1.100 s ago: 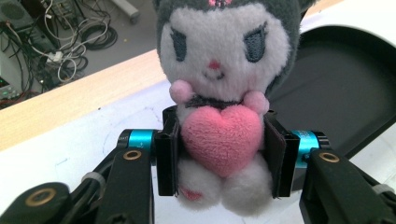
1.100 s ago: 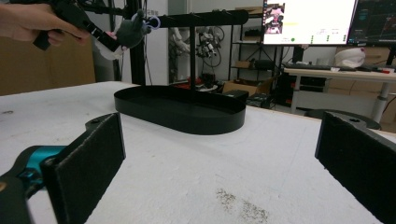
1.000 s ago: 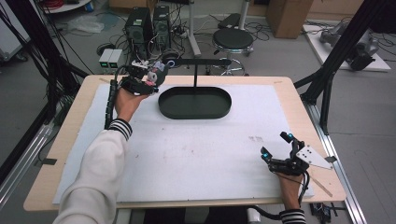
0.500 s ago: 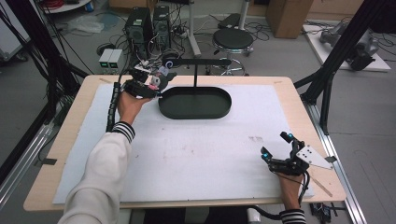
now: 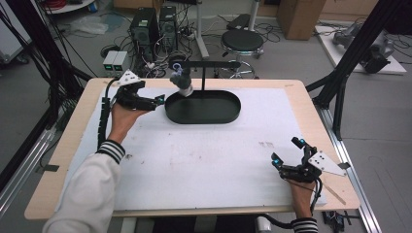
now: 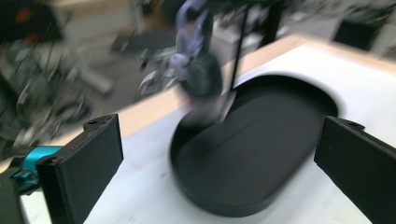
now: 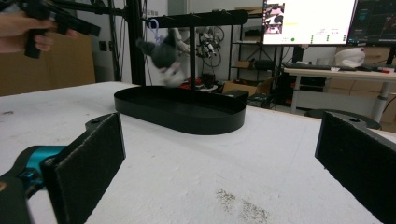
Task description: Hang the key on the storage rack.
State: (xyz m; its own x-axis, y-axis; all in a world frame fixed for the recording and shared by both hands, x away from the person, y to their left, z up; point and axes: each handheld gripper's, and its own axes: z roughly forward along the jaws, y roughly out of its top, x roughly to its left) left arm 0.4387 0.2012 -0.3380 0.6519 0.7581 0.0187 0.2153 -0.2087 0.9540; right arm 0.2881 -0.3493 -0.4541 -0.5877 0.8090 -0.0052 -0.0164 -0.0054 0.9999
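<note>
A small grey plush toy (image 5: 182, 82) hangs by a bluish loop from the crossbar of a black stand (image 5: 203, 64) that rises from a black oval tray (image 5: 228, 112). The plush looks blurred and tilted in the right gripper view (image 7: 162, 55) and in the left gripper view (image 6: 196, 70). My left gripper (image 5: 156, 102) is open just left of the tray, its jaws wide apart with nothing between them. My right gripper (image 5: 287, 151) rests open at the table's near right, far from the tray (image 7: 180, 112).
A white mat (image 5: 204, 160) covers the wooden table (image 5: 63, 160). A round stool (image 5: 242, 41) and computer towers (image 5: 155, 24) stand on the floor beyond the far edge. Black frame posts (image 5: 340, 87) rise at the right side.
My left gripper has drawn back left and down from the stand, away from the plush toy, which now hangs on the crossbar and swings. The right gripper has stayed put.
</note>
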